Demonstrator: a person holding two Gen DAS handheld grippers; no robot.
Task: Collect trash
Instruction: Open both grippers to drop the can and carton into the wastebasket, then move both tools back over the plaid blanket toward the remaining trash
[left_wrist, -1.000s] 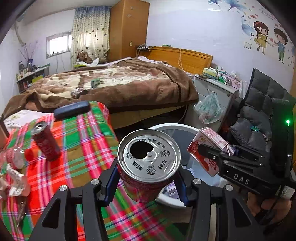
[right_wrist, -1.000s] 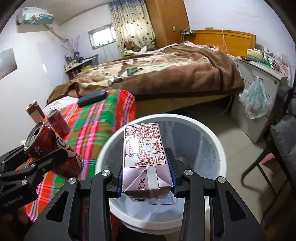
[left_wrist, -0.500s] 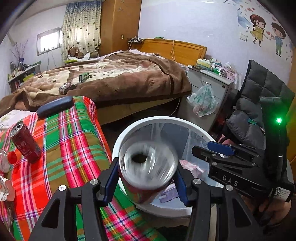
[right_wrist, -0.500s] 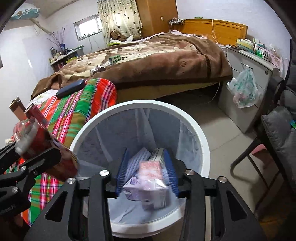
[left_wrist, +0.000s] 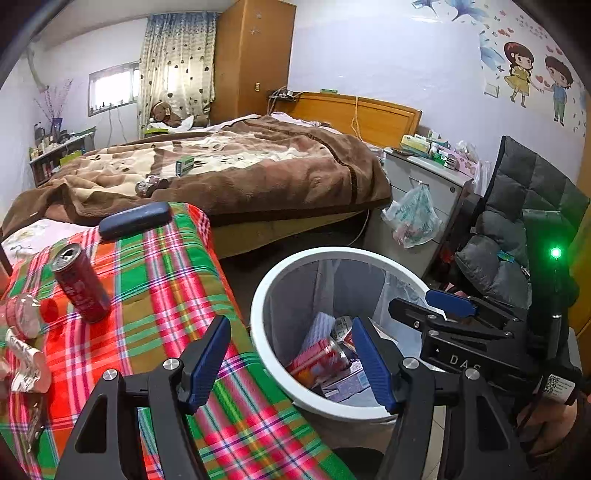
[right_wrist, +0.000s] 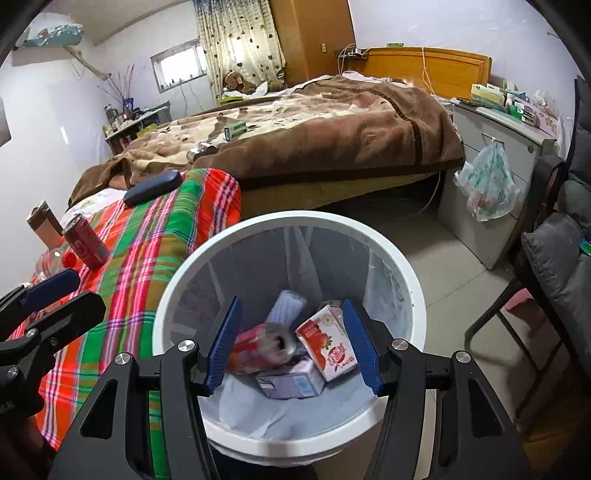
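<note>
A white trash bin (right_wrist: 388, 258) stands on the floor beside the plaid-covered table (left_wrist: 166, 295); it also shows in the left wrist view (left_wrist: 258, 332). Inside it lie a blurred red can (right_wrist: 258, 345), a strawberry milk carton (right_wrist: 328, 347) and a purple carton (right_wrist: 291, 382). My right gripper (right_wrist: 293, 347) is open and empty above the bin. My left gripper (left_wrist: 291, 363) is open and empty over the bin's near rim. A red can (left_wrist: 79, 282) stands upright on the table, with a crumpled wrapper (left_wrist: 26, 363) at its left edge.
A dark case (left_wrist: 135, 219) lies at the table's far end. A bed with a brown blanket (left_wrist: 240, 173) is behind. A grey cabinet with a hanging plastic bag (left_wrist: 412, 218) and a padded chair (left_wrist: 517, 229) stand to the right.
My right gripper opened and dropped the carton into the bin. Then my left gripper opened and dropped the red can into the bin. Both are now empty.
</note>
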